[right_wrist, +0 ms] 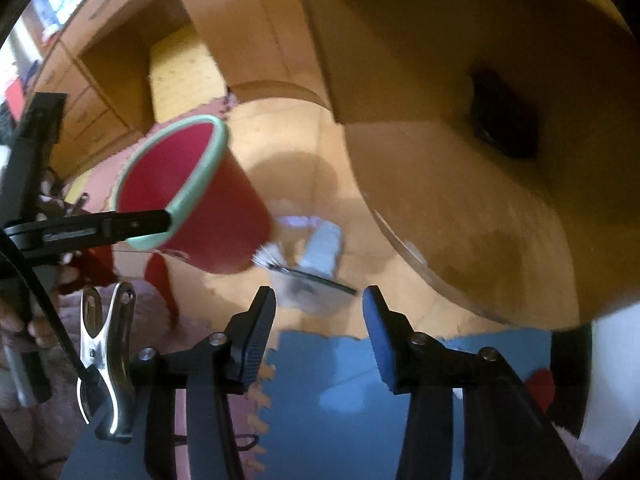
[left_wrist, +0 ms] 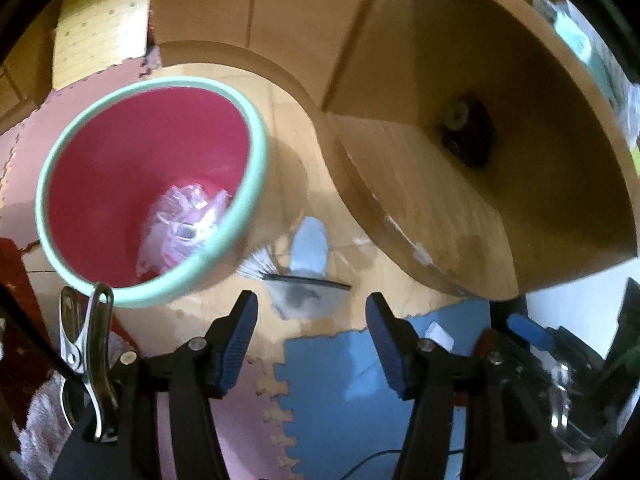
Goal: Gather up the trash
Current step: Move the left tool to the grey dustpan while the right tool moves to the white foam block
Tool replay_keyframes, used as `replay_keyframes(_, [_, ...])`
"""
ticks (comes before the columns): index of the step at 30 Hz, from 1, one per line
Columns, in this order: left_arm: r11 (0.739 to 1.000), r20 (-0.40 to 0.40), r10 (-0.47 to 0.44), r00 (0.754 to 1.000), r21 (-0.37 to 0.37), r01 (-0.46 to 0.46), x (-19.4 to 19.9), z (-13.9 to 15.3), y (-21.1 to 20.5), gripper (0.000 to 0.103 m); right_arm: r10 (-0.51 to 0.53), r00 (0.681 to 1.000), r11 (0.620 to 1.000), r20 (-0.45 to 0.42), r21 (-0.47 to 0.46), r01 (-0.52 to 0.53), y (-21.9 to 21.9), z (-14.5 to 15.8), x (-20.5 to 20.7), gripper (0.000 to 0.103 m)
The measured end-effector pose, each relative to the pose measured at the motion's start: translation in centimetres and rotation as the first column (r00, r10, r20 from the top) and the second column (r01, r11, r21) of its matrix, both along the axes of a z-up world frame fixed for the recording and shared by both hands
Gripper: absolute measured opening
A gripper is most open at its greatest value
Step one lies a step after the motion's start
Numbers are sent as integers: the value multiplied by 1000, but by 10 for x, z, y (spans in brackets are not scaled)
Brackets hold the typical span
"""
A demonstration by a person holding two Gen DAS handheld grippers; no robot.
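Trash first: a clear crumpled wrapper (left_wrist: 182, 220) sits deep in the red bin (left_wrist: 132, 184), low and right of centre inside it in the left wrist view. More trash lies on the floor just right of the bin's base — a pale, blurred plastic packet (left_wrist: 306, 276) (right_wrist: 316, 276) with a dark edge strip. That strip gives its long axis: it runs nearly level across both frames, dipping slightly to the right, its left end beside the bin's base and its right end toward the curved wooden panel.

Now the room. The floor is light wood (left_wrist: 288, 120) in the middle, and foam puzzle mats border it: a blue mat (left_wrist: 340, 380) (right_wrist: 340, 380) along the bottom centre, pink ones at the left. Wooden cabinets (right_wrist: 104, 92) fill the upper left of the right wrist view, and a big curved wooden panel (left_wrist: 520, 160) (right_wrist: 500, 180) sweeps down the right side of both frames. Everything is smeared with motion blur.

The bin (right_wrist: 216, 200) has a mint-green rim. From the left wrist its mouth faces the camera, upper left of frame; from the right wrist it appears side-on, mouth toward the upper left, base toward the packet.

The left gripper (left_wrist: 312, 340) hangs over the floor at bottom centre, jaws parted with nothing between them, the packet just above the gap. The right gripper (right_wrist: 320, 336) is likewise parted and empty, a little narrower. A metal spring clip (left_wrist: 86, 356) (right_wrist: 106, 356) is fixed at the lower left of each view.
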State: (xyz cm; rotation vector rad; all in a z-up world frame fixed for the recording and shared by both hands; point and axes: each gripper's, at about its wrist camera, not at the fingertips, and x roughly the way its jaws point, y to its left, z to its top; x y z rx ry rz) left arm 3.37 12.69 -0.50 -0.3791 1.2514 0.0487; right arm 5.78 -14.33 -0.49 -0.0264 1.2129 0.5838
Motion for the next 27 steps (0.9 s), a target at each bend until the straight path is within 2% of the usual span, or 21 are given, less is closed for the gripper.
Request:
replay_keyframes(6, [996, -34, -85, 996, 23, 86, 5, -18, -30, 60, -117, 985, 992, -125, -61, 110, -29, -48, 2, 46])
replay_keyframes(10, [994, -72, -101, 992, 22, 103, 6, -33, -40, 60, -202, 953, 979, -224, -77, 190, -48, -82, 4, 47])
replay_keyframes(15, [993, -102, -118, 988, 20, 121, 14, -48, -52, 60, -292, 914, 956, -282, -121, 268, -69, -115, 11, 47])
replay_keyframes(23, [992, -150, -127, 980, -23, 125, 31, -70, -79, 60, -423, 831, 906, -362, -182, 382, -114, -175, 14, 48])
replay_keyframes(27, [987, -167, -158, 973, -7, 159, 37, -81, -96, 60, -514, 757, 857, -403, -208, 471, -135, -202, 17, 51])
